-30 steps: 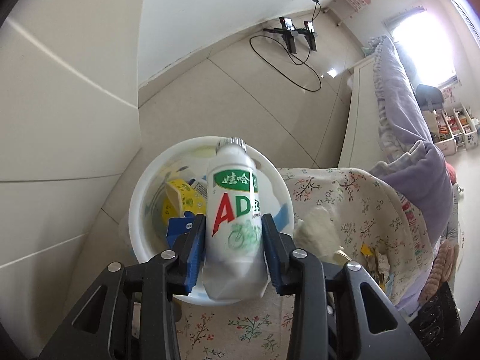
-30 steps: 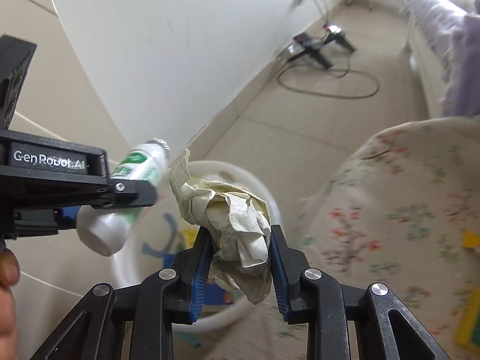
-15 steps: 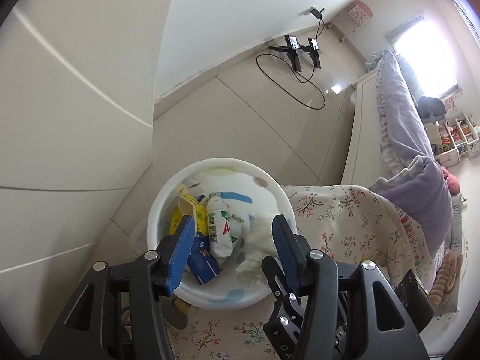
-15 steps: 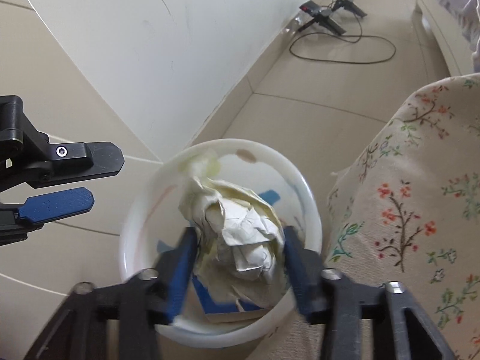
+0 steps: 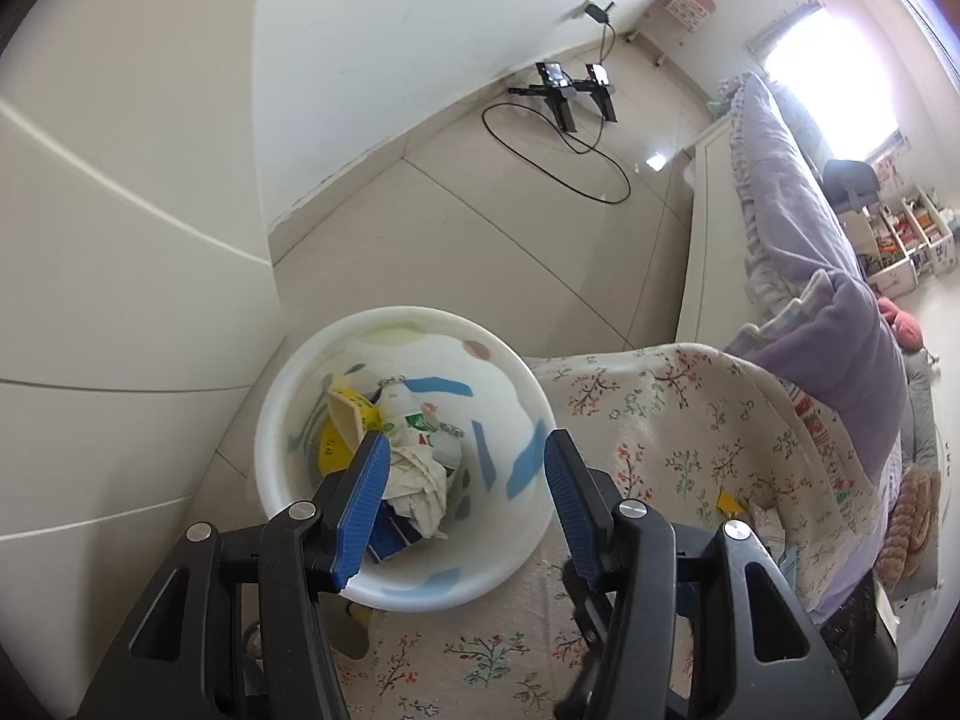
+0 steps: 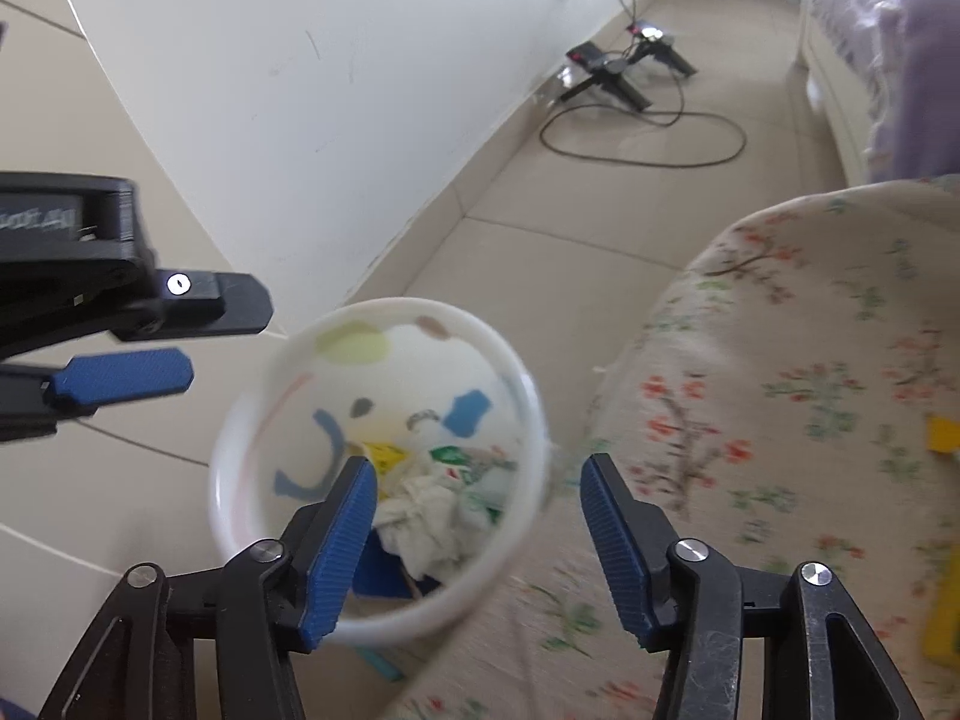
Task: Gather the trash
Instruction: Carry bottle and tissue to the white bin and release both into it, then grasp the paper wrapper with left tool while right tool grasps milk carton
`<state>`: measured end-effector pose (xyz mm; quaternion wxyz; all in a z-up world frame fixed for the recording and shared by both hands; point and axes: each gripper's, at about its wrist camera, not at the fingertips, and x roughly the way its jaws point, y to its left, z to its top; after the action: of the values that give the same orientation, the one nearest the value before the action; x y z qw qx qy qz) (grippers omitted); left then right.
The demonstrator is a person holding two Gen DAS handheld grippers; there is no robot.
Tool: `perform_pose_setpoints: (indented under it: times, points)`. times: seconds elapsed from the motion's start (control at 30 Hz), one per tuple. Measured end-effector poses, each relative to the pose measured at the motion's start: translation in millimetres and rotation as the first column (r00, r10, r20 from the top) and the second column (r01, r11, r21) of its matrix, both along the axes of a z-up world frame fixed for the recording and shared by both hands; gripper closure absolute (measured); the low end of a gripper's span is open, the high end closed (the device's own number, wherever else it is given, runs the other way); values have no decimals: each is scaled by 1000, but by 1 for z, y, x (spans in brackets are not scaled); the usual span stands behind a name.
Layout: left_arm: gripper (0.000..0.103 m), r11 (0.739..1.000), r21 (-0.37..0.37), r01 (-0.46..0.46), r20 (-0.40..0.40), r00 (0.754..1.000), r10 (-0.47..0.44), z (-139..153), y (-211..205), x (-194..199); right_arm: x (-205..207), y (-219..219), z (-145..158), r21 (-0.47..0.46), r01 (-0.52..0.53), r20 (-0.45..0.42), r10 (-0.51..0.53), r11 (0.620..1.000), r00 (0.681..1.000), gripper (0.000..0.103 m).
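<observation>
A white round trash bin (image 5: pixel 270 414) (image 6: pixel 240 420) with coloured patches stands on the floor beside a floral-covered table (image 5: pixel 672 420). Inside lie a white drink bottle (image 5: pixel 414 414), a crumpled paper ball (image 5: pixel 420 480) (image 6: pixel 426 516), a yellow wrapper (image 5: pixel 336 438) and a blue carton (image 5: pixel 390 531). My left gripper (image 5: pixel 459 498) is open and empty above the bin. My right gripper (image 6: pixel 477 534) is open and empty above the bin's near rim. The left gripper also shows in the right wrist view (image 6: pixel 132 348).
A white wall and cabinet panels (image 5: pixel 120 240) stand left of the bin. A black cable and charging devices (image 5: pixel 570 90) lie on the tiled floor beyond. A bed with purple bedding (image 5: pixel 810 240) is at the right. Yellow scraps (image 6: pixel 945 432) lie on the floral cloth.
The left gripper opened and dropped the bottle into the bin. The right gripper then opened and dropped the crumpled paper ball in on top of it.
</observation>
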<state>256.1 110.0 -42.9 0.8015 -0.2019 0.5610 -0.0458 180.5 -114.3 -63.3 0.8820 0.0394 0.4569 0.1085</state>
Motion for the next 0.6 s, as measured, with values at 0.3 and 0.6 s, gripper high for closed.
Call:
perform_pose_setpoints:
  times: [0.3, 0.6]
  points:
    - [46, 986, 34, 164, 8, 986, -165, 5, -73, -11, -48, -103, 47, -76, 73, 61, -68, 994, 996, 36]
    - [44, 896, 14, 444, 30, 896, -444, 9, -200, -37, -82, -242, 75, -109, 281, 63, -276, 953, 959, 33]
